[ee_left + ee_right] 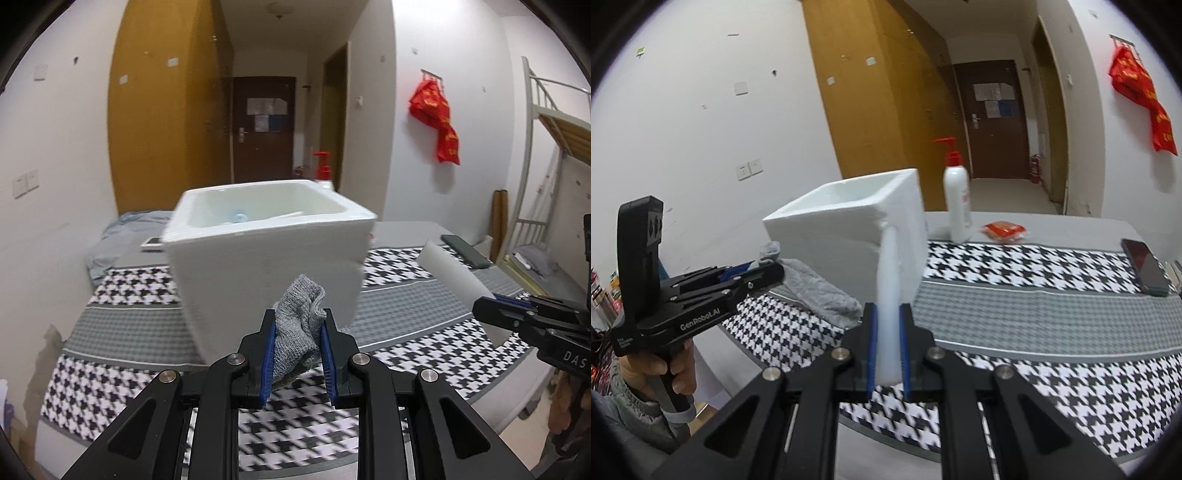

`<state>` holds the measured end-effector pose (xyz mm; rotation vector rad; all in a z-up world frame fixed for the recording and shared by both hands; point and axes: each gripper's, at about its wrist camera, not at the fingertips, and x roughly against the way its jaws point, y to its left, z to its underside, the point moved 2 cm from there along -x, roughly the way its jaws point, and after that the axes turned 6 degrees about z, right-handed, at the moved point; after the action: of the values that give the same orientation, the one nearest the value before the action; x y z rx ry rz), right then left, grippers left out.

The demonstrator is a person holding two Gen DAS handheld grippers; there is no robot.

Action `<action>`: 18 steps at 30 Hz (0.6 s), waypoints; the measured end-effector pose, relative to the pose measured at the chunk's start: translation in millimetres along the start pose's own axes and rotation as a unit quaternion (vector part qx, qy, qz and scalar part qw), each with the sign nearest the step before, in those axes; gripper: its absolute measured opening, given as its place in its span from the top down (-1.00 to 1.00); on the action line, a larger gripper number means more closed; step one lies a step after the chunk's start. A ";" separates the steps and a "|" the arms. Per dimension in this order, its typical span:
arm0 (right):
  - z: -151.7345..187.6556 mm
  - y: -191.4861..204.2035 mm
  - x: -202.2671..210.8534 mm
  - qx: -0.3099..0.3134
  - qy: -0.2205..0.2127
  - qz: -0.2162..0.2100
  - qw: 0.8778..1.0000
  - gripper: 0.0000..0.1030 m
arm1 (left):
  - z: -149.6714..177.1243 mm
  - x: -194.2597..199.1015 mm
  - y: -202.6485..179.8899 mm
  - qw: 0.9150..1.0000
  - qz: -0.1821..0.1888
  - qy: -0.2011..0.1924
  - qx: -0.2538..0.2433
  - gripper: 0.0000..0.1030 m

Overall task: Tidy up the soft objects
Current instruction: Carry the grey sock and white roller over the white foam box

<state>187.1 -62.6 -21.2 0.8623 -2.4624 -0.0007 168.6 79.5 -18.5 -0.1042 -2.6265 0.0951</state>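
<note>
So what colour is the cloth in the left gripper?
Grey, a knitted-looking cloth. It shows best in the left wrist view, between the jaws.

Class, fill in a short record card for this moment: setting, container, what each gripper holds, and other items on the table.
setting: table with houndstooth cloth in a room
container: white foam box, open top
left gripper: shut on grey knitted cloth
right gripper: shut on white foam sheet, held edge-on
other items: pump bottle, red packet, dark phone
</note>
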 end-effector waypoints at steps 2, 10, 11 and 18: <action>-2.9 8.4 -2.3 0.008 0.000 -0.007 1.000 0.73 | 1.0 2.6 6.3 1.000 -0.011 -0.002 0.003 0.55; -12.3 30.2 -12.0 0.031 -0.002 -0.023 0.999 0.73 | 1.4 12.6 27.9 0.999 -0.040 -0.013 0.014 0.55; -14.3 31.8 -13.1 0.034 -0.003 -0.025 0.999 0.73 | -0.2 14.1 29.1 0.999 -0.042 -0.015 0.013 0.55; -26.7 40.7 -15.6 0.046 -0.012 -0.029 0.998 0.73 | -11.1 24.2 36.3 0.998 -0.053 -0.029 0.008 0.55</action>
<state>186.6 -16.6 1.2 0.9789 -2.4745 0.0838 155.1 118.3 -0.2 0.0431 -2.6835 0.0829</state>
